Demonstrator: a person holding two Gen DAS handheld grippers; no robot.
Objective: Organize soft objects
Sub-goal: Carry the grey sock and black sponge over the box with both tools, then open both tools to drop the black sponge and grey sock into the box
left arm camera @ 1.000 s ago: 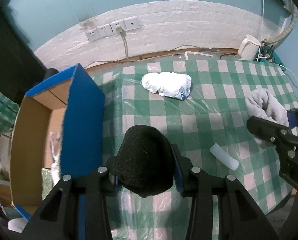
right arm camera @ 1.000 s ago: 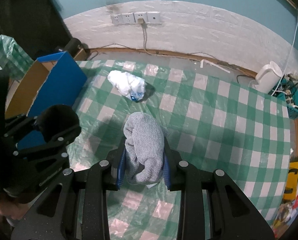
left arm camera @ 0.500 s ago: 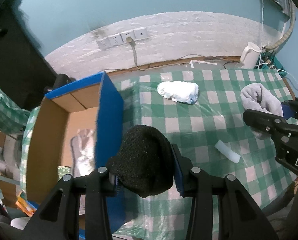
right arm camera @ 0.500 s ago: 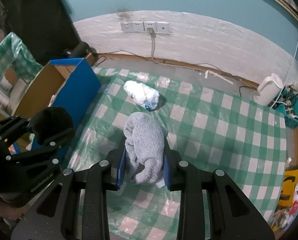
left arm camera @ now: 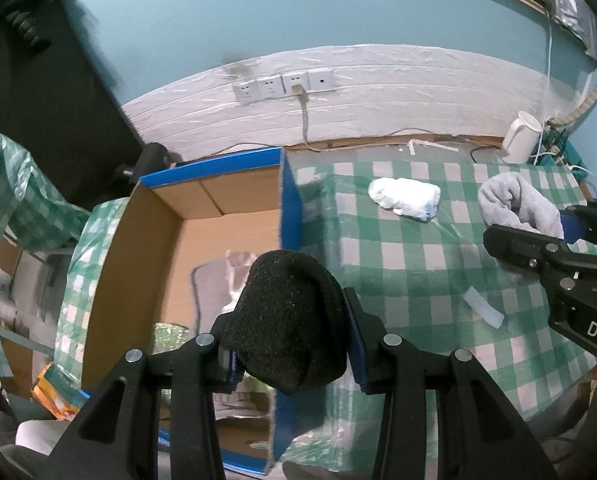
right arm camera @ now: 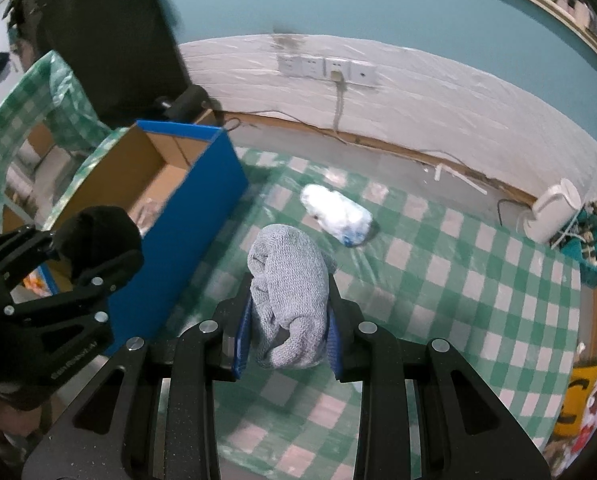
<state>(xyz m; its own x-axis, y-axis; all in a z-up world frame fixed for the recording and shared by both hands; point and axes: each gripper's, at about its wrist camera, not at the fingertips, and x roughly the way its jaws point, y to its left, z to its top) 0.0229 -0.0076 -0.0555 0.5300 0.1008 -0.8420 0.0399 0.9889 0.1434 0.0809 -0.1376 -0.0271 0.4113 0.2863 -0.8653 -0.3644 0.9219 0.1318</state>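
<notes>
My left gripper (left arm camera: pixel 290 352) is shut on a black knitted hat (left arm camera: pixel 288 320) and holds it in the air over the right wall of the open blue cardboard box (left arm camera: pixel 290 208). The hat also shows in the right wrist view (right arm camera: pixel 98 236). My right gripper (right arm camera: pixel 286 336) is shut on a grey knitted roll (right arm camera: pixel 288 292), held above the green checked tablecloth (right arm camera: pixel 438 272); the roll shows in the left wrist view (left arm camera: pixel 518 204) too. A white rolled cloth (left arm camera: pixel 404 198) lies on the table beyond both grippers.
The box (right arm camera: pixel 186 216) stands off the table's left edge and holds some soft items. A small white strip (left arm camera: pixel 482 308) lies on the cloth. A white kettle (left arm camera: pixel 522 142) and cables sit at the far right corner. Wall sockets (left arm camera: pixel 282 84) are behind.
My left gripper has carried the black hat leftward, from over the table to above the box's edge. My right gripper with the grey roll has lifted and drifted left a little.
</notes>
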